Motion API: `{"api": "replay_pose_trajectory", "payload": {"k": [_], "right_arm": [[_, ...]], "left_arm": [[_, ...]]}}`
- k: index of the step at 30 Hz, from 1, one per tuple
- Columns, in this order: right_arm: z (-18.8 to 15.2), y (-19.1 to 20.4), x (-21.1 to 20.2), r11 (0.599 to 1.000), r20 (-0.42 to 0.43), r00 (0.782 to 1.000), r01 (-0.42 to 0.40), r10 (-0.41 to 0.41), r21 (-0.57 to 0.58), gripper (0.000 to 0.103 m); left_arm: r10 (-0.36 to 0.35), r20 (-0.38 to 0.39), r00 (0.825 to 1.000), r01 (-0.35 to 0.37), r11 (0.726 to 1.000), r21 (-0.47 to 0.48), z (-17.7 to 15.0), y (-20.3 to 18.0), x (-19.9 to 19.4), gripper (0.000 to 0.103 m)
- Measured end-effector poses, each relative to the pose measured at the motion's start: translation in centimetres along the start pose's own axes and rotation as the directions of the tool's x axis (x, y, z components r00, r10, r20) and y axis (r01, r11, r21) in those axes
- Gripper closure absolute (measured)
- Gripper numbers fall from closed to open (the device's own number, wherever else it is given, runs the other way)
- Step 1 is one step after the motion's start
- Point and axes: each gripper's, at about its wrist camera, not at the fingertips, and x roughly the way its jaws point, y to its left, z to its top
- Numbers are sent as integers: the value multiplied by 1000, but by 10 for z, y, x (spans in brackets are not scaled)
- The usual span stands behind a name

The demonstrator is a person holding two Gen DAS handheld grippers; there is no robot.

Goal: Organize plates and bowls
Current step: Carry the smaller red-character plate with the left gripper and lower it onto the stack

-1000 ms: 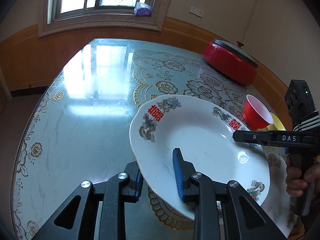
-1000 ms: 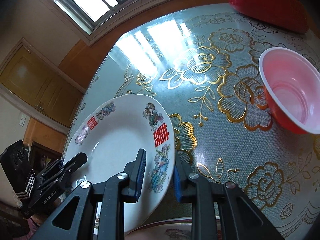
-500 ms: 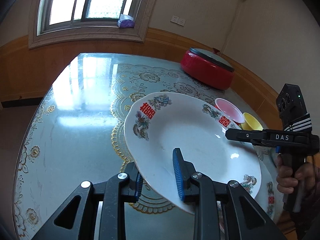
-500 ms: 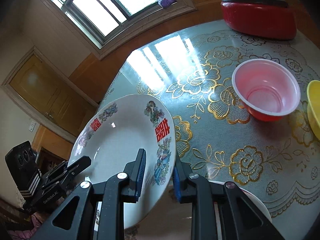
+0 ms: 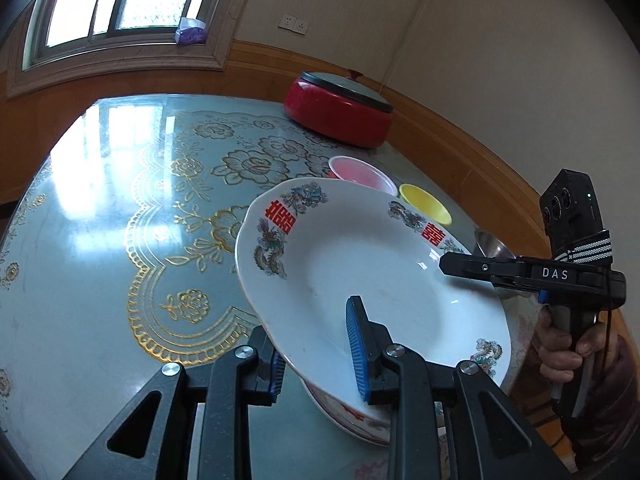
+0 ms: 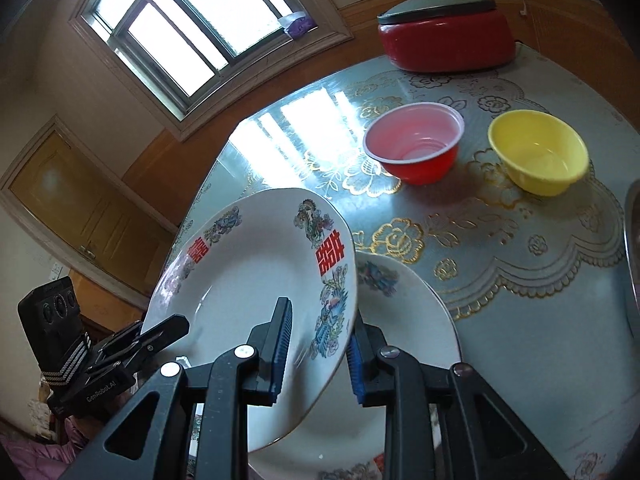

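Currently both grippers clamp plate (image 5: pixel 360 280) rim, left gripper (image 5: pixel 318 356) at 6 o'clock, right gripper (image 6: pixel 316 354) at 3; plate tilted above second plate (image 6: pixel 404 320). Risk: uneven hands, rim slips, plates clash.

Two plates, three bowls, one pot, two grippers

Two white plates with red characters: the upper plate (image 6: pixel 256 280) is tilted, the lower plate (image 6: pixel 404 320) sits on the table under it. Three bowls on the far right: one red bowl (image 6: pixel 416 148), one yellow bowl (image 6: pixel 538 152), one metal bowl (image 5: pixel 494 245), only partly in view. One red lidded pot (image 6: pixel 446 34) at the far edge. Two grippers: left gripper (image 5: pixel 318 344) and right gripper (image 6: pixel 316 354).
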Motion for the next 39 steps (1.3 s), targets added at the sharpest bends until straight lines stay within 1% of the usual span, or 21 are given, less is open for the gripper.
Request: {"api": "replay_pose_trajectory", "payload": {"k": [2,5,9,12,15,18,23,27,37,39], "right_arm": [[-9,-7,-7,1000,0,1000,9,-9,21,77],[-22,-17,-14,998,2,999,34,-34,49,77],[-33,-24,-23,996,2,998,61,-62,66,77],[-38,-27,-26,994,0,997,80,-81,69,77],[-42,-32,-24,992,-8,996,91,-91,83,77],[-45,-35,-20,988,-25,991,131,-129,76,77],[-46,-35,-17,988,-26,991,136,-135,68,77],[-46,-33,-16,988,-28,989,145,-144,52,77],[-47,-35,-23,985,-20,988,157,-156,69,77],[-47,-35,-25,982,-15,984,176,-176,69,77]], "left_arm": [[-24,-17,1000,25,1000,14,-5,-9,2,74],[-31,-38,999,32,999,44,-12,-22,6,74],[-58,-73,996,60,998,30,-18,-28,14,73],[-64,-87,994,66,998,24,-21,-33,18,73],[-55,-103,993,59,998,30,-20,-36,28,73],[-35,-116,993,40,998,41,-23,-38,32,73],[-11,-143,990,12,1000,9,-25,-31,39,73],[-1,-136,991,3,1000,13,-28,-32,36,73],[-18,-144,989,23,999,31,-33,-38,29,72],[-19,-155,988,25,999,35,-33,-37,30,73]]}}
